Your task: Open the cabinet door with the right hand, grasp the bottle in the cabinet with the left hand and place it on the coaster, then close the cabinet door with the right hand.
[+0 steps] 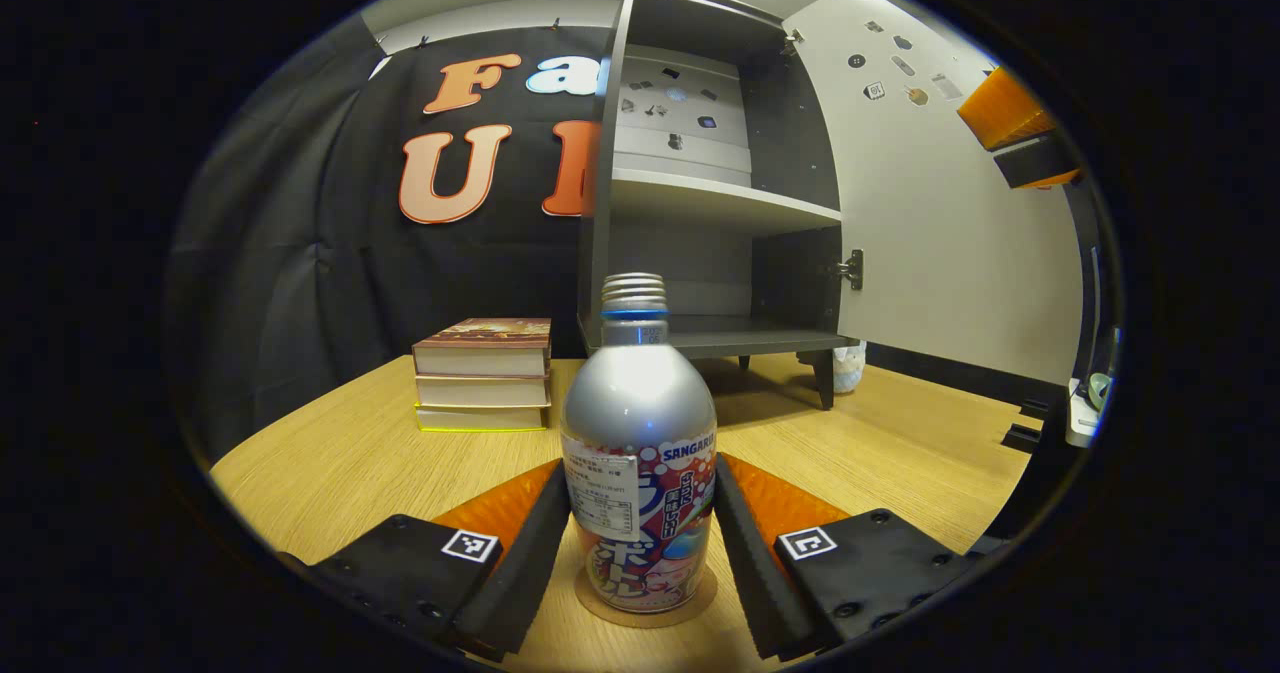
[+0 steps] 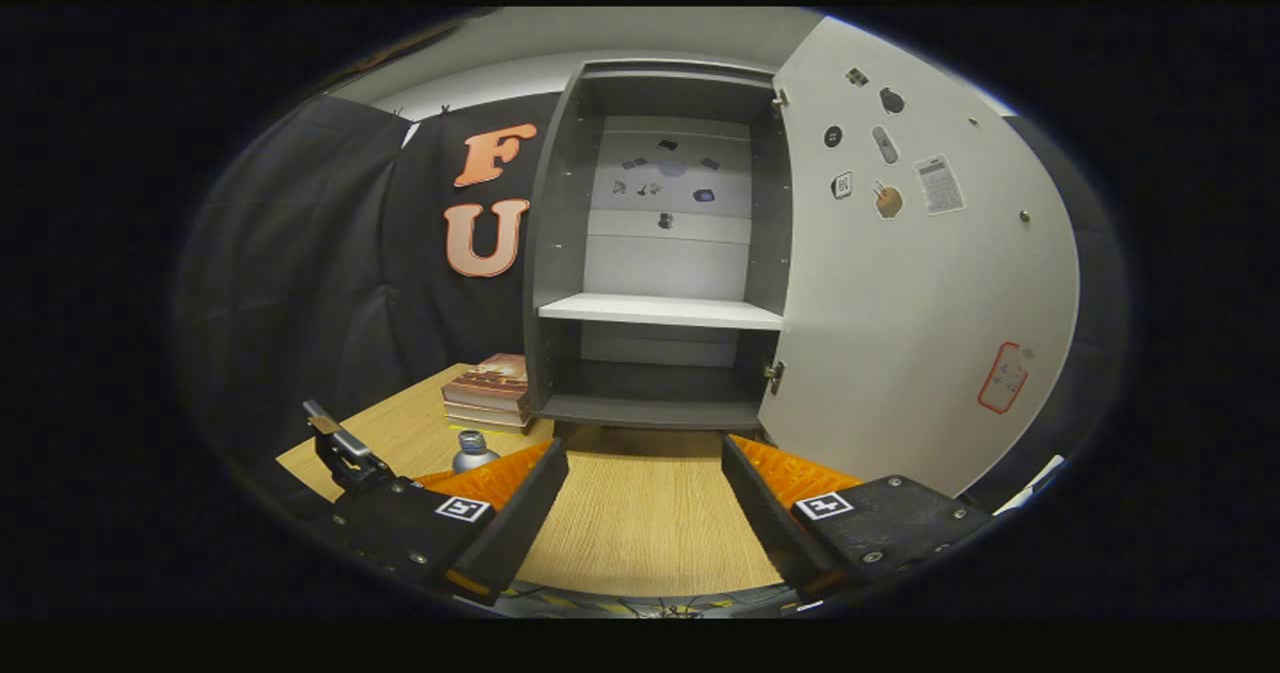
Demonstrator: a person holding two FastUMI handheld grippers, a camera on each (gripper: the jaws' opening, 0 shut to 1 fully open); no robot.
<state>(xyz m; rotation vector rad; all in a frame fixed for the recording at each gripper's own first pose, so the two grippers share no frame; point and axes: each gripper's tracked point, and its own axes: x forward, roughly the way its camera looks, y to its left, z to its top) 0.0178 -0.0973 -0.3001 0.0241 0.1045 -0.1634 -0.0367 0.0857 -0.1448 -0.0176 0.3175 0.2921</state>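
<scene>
In the left gripper view, a stack of books (image 1: pixel 483 373) lies on the tabletop (image 1: pixel 330 463) at about ten o'clock from the bottle (image 1: pixel 640 453). The bottle stands upright on the round coaster (image 1: pixel 700 598), between the fingers of the left tool (image 1: pixel 640 553), whose jaws are spread with a gap on each side. At one o'clock the cabinet (image 1: pixel 700 193) stands with its door (image 1: pixel 950 253) swung wide. In the right gripper view, the right tool (image 2: pixel 645 513) hangs spread apart over bare tabletop, holding nothing.

bottle (image 2: pixel 471 450): body hidden behind claw finger, cap visible | coaster (image 1: pixel 700 601): mostly covered by bottle | door stickers (image 2: pixel 885 168): too small to identify
</scene>
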